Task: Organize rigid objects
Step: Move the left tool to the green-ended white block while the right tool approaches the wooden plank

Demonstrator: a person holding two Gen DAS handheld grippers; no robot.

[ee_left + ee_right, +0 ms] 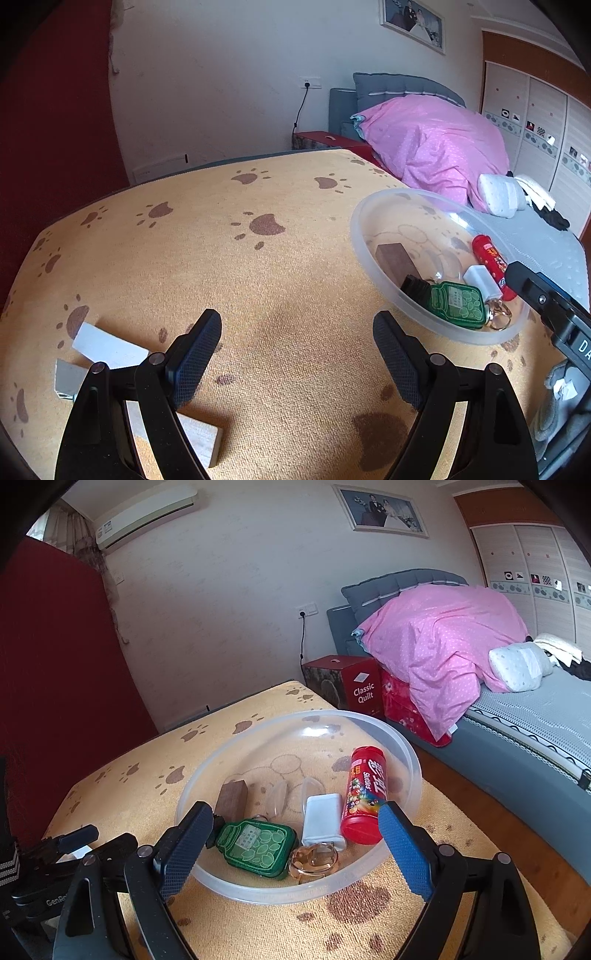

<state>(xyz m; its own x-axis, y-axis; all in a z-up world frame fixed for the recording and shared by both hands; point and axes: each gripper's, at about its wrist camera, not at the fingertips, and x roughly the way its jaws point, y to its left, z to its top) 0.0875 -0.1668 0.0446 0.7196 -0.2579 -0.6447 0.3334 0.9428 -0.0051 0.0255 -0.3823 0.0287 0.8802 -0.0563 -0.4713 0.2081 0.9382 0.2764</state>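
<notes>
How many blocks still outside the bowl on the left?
3, all at the left gripper: a white block beyond its left finger, a grey block beside it, and a pale wooden block under that finger. The gripper may hide more.

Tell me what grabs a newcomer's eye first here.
The clear round plastic bowl on the yellow paw-print cloth, holding a red Skittles tube, a green bottle-shaped tin and a white case. Behind, a pink dotted quilt heaped on the grey bed.
</notes>
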